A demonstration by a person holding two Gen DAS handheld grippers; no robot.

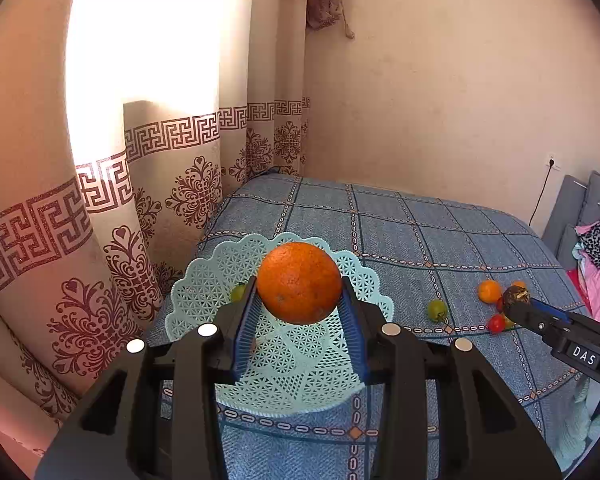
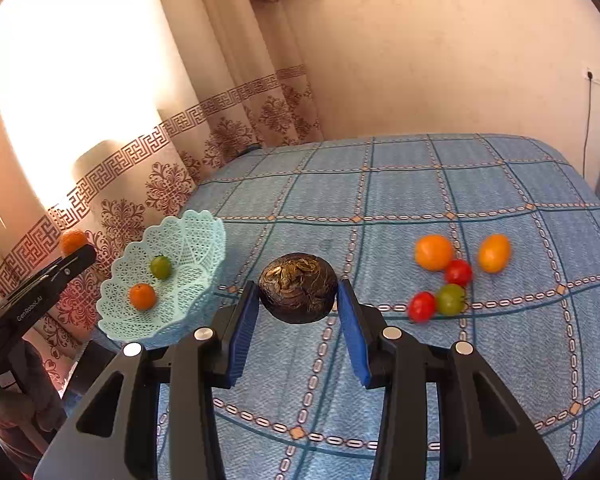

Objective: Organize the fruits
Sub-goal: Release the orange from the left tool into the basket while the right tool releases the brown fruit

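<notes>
Both grippers raised, left gripper (image 1: 299,304) clamping orange (image 1: 299,282), right gripper (image 2: 298,306) clamping dark fruit (image 2: 298,293)

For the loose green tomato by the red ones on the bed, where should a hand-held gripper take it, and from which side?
Grip the green tomato across its round middle, coming from above. Red tomatoes crowd its sides at cloth level, so pads should drop into the front and back gaps, which look freer.

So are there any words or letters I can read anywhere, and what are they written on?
"DAS": white letters on a small black tag on the right gripper, seen from the left wrist camera.
"GenRobot.AI": small pale print along the black body of the left gripper, seen from the right wrist camera.
No other writing shows.
</notes>
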